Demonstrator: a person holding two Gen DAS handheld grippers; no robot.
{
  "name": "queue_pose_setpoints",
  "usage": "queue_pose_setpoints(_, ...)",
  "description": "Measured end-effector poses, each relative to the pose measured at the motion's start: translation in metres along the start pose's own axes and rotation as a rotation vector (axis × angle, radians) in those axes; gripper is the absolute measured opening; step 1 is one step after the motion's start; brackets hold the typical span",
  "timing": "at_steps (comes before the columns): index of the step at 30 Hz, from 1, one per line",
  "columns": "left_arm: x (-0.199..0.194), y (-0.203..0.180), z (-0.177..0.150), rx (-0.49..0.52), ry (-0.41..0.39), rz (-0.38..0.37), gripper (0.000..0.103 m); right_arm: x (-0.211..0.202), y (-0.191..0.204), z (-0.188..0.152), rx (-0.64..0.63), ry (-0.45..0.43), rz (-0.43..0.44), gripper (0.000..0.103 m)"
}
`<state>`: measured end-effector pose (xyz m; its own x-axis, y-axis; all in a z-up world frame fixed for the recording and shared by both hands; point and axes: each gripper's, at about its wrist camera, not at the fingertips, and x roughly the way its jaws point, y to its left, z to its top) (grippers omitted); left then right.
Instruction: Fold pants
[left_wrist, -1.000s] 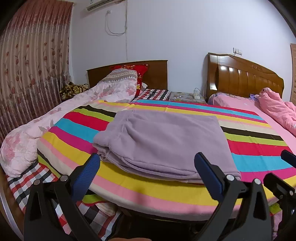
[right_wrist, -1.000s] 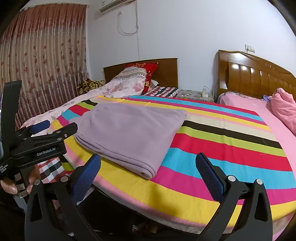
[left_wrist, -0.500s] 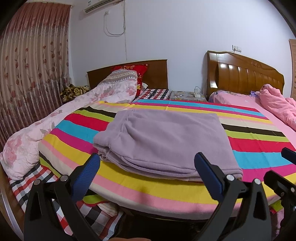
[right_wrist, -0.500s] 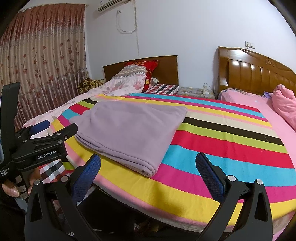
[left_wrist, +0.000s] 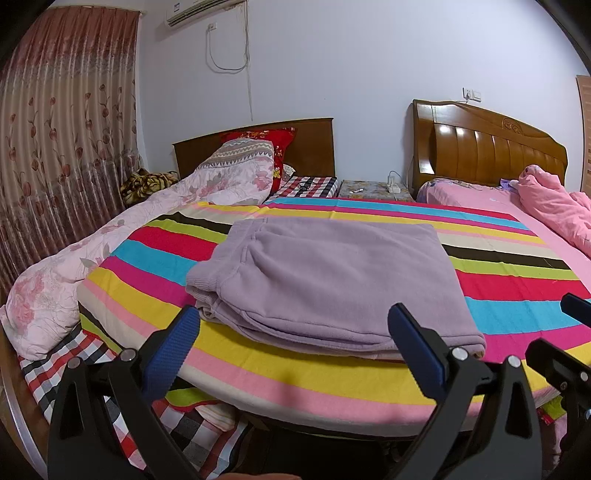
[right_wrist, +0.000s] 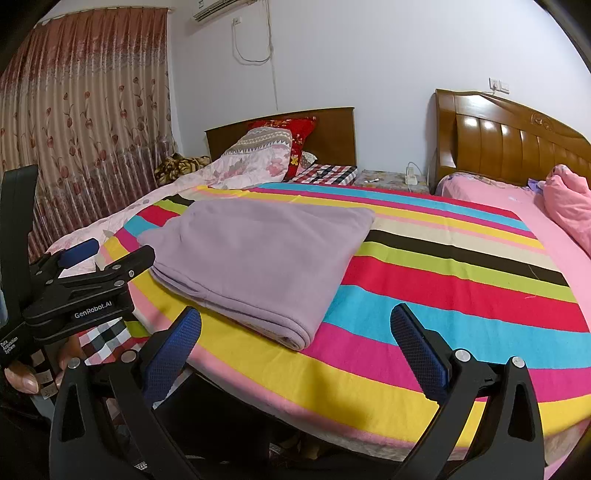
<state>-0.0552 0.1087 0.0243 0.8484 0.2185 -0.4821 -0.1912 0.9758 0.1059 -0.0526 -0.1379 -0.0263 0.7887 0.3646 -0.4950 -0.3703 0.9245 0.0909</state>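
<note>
The lilac pants (left_wrist: 332, 280) lie folded into a flat rectangle on the striped blanket (left_wrist: 332, 373), near its front edge. In the right wrist view the same pants (right_wrist: 258, 258) sit left of centre. My left gripper (left_wrist: 295, 343) hangs open just in front of the fold, nothing between its blue pads. My right gripper (right_wrist: 306, 347) is also open and empty, held off the blanket's front edge, right of the pants. The left gripper's body (right_wrist: 85, 288) shows at the left of the right wrist view, with a hand (right_wrist: 22, 376) on it.
A floral quilt (left_wrist: 110, 240) and a red pillow (left_wrist: 277, 140) lie on the left bed. A pink bed (left_wrist: 517, 206) with a bunched pink cover sits right. A bedside table (left_wrist: 373, 188) stands between the wooden headboards. Curtains (left_wrist: 55, 147) hang at left.
Both grippers have lowered and drawn back slightly from the bed. The folded pants have not moved. Both stay open.
</note>
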Motion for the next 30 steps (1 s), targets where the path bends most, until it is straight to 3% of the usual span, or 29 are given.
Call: queue_pose_setpoints(30, 0.0002, 0.0012, 0.0005, 0.002, 0.002, -0.001, 0.102, -0.0009, 0.0028, -0.0007, 0.003, 0.003, 0.0, 0.099)
